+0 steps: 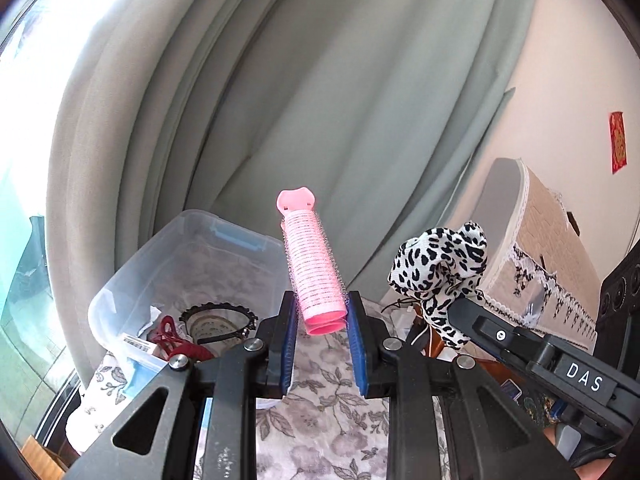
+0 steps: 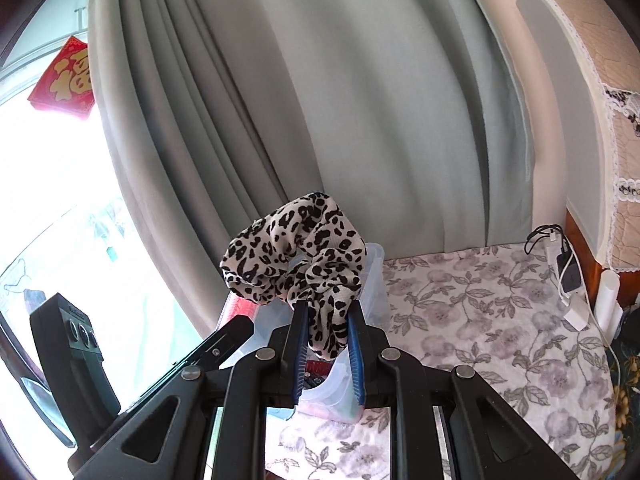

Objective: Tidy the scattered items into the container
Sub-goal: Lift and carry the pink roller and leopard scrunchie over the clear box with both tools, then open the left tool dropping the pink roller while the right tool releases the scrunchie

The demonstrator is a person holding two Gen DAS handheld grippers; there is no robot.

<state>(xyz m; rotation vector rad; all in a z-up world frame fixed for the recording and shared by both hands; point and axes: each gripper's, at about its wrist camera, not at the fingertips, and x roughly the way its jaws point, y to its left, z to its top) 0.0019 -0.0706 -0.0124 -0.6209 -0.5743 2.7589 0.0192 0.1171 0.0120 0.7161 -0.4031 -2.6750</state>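
Note:
My left gripper is shut on a pink hair roller, held upright in the air just right of a clear plastic container. The container holds a black toothed headband, a red cord and a white labelled item. My right gripper is shut on a leopard-print scrunchie, held above the container's corner. In the left wrist view the right gripper and scrunchie sit right of the roller.
A floral cloth covers the surface. Chargers and cables lie at its far right by a lace-covered appliance. Grey-green curtains hang close behind. A window is at the left.

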